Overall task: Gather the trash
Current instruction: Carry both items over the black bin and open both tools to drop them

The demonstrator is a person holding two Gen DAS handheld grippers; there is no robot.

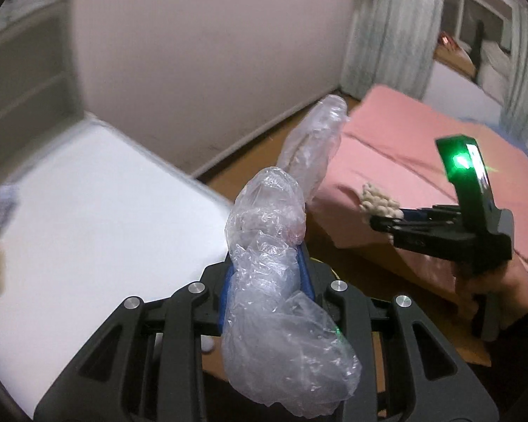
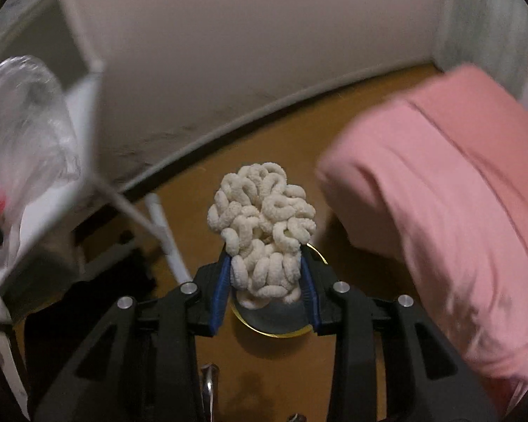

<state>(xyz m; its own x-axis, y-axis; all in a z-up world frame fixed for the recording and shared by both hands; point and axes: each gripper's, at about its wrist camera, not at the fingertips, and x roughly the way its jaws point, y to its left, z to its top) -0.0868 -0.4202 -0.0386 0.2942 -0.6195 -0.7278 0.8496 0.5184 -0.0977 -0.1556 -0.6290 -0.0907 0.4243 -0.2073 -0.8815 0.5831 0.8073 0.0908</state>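
From my left cam, the left tongs [image 1: 267,274] are clamped on a crumpled clear plastic bag [image 1: 278,281], blue pads pressed against both sides of it. The bag sticks up past the tips and flops back toward the lens too. Over on the right I can see the right tongs [image 1: 380,216] side-on, pinched on a clump of white foam packing peanuts [image 1: 378,202], with a green light glowing on the housing and a hand [image 1: 489,281] underneath gripping the handle. Behind that there's a bed with a pink blanket [image 1: 422,161]. A white tabletop [image 1: 88,211] fills the left side, pretty blurry, with the wood floor [image 1: 239,172] running along the wall between them.
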